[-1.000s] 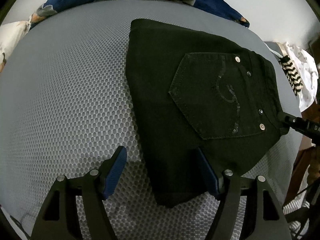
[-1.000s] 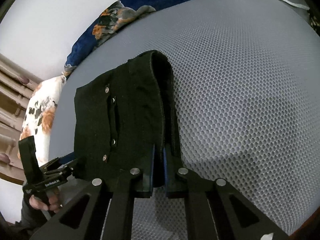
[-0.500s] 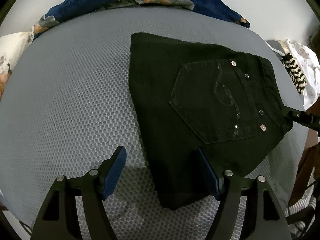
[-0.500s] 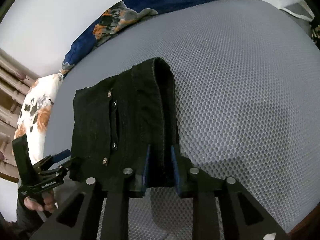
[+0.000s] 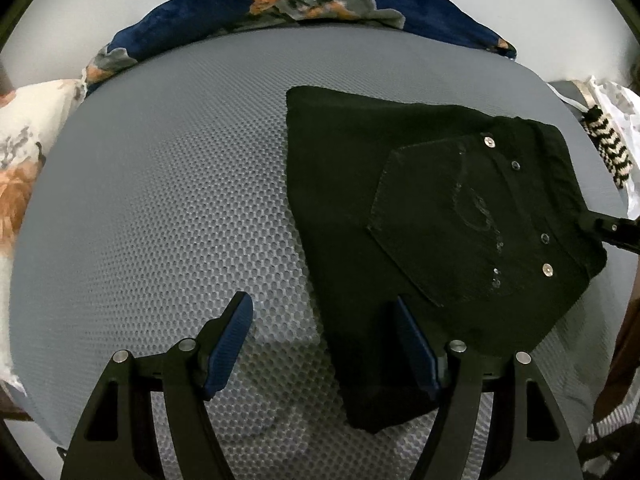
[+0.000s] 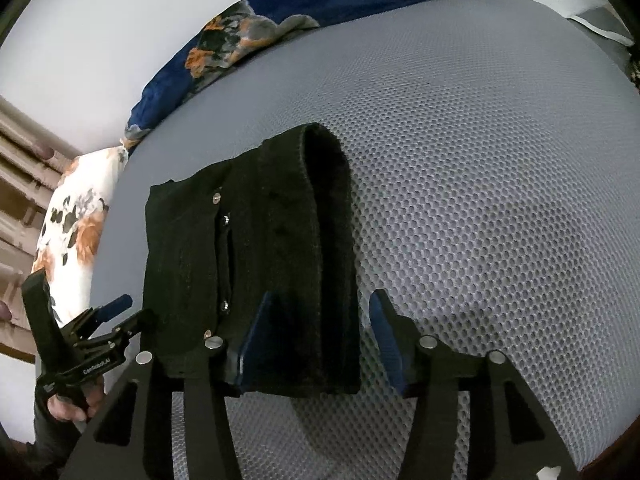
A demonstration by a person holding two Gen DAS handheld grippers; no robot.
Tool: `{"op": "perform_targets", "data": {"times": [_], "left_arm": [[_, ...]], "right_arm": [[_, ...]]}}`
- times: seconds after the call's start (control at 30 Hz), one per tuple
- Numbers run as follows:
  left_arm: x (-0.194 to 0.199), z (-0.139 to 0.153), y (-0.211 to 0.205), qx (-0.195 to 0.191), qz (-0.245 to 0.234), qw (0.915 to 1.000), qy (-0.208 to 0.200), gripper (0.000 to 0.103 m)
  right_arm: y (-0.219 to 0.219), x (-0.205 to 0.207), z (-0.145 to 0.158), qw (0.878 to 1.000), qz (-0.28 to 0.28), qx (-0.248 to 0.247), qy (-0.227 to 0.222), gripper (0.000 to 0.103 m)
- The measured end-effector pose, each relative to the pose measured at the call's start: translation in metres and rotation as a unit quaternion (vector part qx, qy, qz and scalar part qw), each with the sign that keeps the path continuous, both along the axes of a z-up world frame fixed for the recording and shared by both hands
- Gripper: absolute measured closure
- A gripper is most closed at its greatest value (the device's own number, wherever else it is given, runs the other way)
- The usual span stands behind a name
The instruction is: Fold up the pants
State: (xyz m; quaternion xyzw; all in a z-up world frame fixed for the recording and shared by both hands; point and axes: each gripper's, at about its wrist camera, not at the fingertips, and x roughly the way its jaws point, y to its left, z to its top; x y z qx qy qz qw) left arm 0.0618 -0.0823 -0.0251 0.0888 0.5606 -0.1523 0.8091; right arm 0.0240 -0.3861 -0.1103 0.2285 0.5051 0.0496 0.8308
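Black pants (image 5: pixel 440 220) lie folded into a compact stack on the grey mesh mattress (image 5: pixel 160 200), back pocket with metal rivets facing up. My left gripper (image 5: pixel 322 304) is open over the stack's near left corner; one finger is above the mattress, the other above the cloth. My right gripper (image 6: pixel 322 300) has its jaws opening, with the thick folded edge of the pants (image 6: pixel 248 260) lying between the blue pads and the right pad clear of the cloth. In the right wrist view the left gripper (image 6: pixel 104 320) shows at the lower left, held by a hand (image 6: pixel 68 404).
A dark blue floral blanket (image 5: pixel 304 4) lies along the mattress's far edge. A white floral pillow (image 5: pixel 20 152) sits at the left. A black-and-white striped cloth (image 5: pixel 608 148) and pale fabric lie past the right edge. Bare mattress spreads left of the pants.
The right jaws, shut on the pants' folded edge a second ago, have spread apart and let the cloth go. The left gripper stayed open and tipped up a little.
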Motion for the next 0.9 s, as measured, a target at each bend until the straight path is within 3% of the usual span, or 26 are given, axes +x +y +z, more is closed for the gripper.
{"op": "perform_targets", "data": {"times": [0.2, 0.5, 0.73, 0.9], "left_arm": [[0.005, -0.003, -0.003, -0.002, 0.003, 1.0, 0.003, 0.03], [0.015, -0.008, 0.001, -0.015, 0.004, 0.9997, 0.017, 0.028], [0.033, -0.016, 0.009, -0.083, 0.015, 0.9945, 0.061, 0.028], [0.045, -0.023, 0.018, -0.144, 0.022, 0.9845, 0.097, 0.028]], "right_arm": [[0.003, 0.011, -0.008, 1.0, 0.022, 0.001, 0.01, 0.049], [-0.006, 0.034, -0.025, 0.997, 0.051, 0.058, 0.023, 0.048], [-0.015, 0.043, -0.033, 0.991, 0.081, 0.099, 0.029, 0.047], [-0.023, 0.046, -0.037, 0.986, 0.1, 0.127, 0.03, 0.047]]}}
